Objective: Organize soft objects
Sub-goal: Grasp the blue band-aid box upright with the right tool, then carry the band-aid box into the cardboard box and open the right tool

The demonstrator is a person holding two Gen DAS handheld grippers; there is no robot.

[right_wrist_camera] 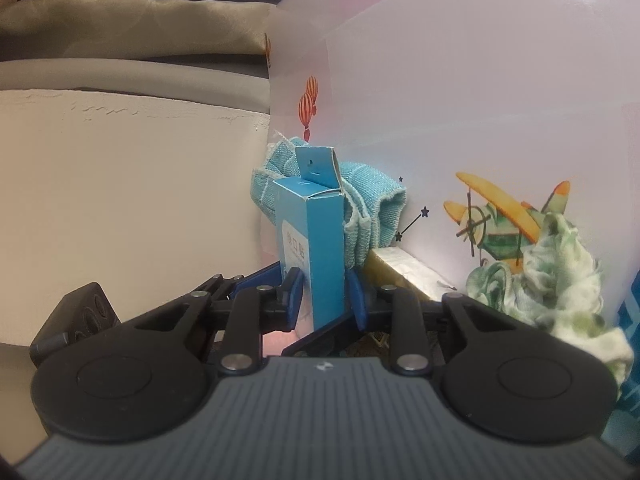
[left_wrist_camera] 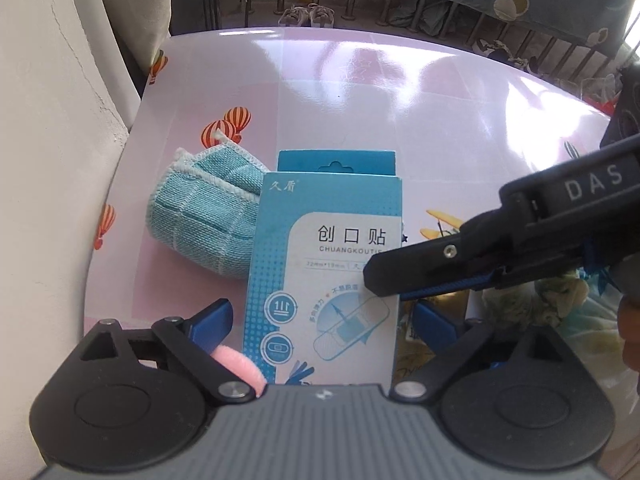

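A blue band-aid box [left_wrist_camera: 326,264] stands upright between the open fingers of my left gripper [left_wrist_camera: 320,316]. My right gripper [right_wrist_camera: 326,298] is shut on the box [right_wrist_camera: 320,248], clamping its narrow sides; in the left wrist view it reaches in from the right [left_wrist_camera: 384,280]. A folded teal cloth [left_wrist_camera: 204,216] lies on the pink table just behind and left of the box, also shown in the right wrist view [right_wrist_camera: 372,208]. A pink soft item [left_wrist_camera: 240,364] sits low by my left gripper's left finger. A crumpled green-white cloth [right_wrist_camera: 560,272] lies at the right.
The pink table [left_wrist_camera: 360,92] carries balloon and aeroplane prints. A white wall [left_wrist_camera: 48,160] bounds it on the left. A flat beige packet [right_wrist_camera: 408,268] lies beside the teal cloth. Railings and shoes [left_wrist_camera: 308,16] stand beyond the far edge.
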